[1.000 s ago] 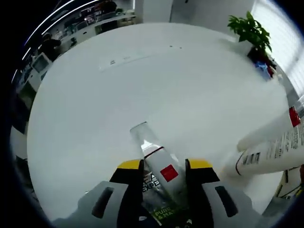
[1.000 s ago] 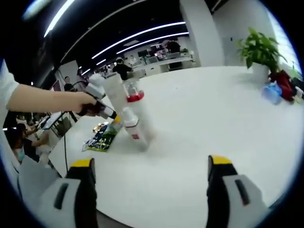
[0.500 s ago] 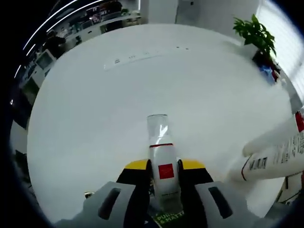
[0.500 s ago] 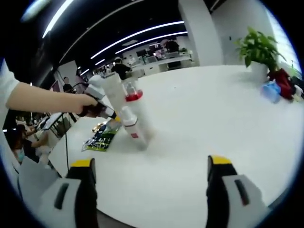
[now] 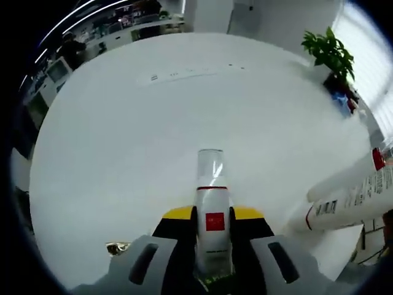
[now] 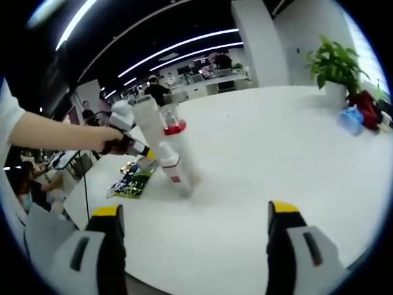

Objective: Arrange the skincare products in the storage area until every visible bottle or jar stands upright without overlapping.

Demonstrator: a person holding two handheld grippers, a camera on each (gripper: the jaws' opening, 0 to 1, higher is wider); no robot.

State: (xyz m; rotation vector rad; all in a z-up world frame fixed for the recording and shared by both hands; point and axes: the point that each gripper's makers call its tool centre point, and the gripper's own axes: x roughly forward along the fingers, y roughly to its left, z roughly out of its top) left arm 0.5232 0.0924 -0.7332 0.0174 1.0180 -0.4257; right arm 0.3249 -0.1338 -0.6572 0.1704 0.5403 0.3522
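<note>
White bottle [image 5: 214, 227] clamped in left tool [image 5: 212, 215], clear-capped.

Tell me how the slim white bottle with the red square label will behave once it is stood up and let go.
The slim white bottle, clamped in the left tongs, looks tall over a narrow base, so it would probably tip easily. Its round body suggests rolling if it falls. The smooth sides and clear cap may slip in a loose grip.
</note>
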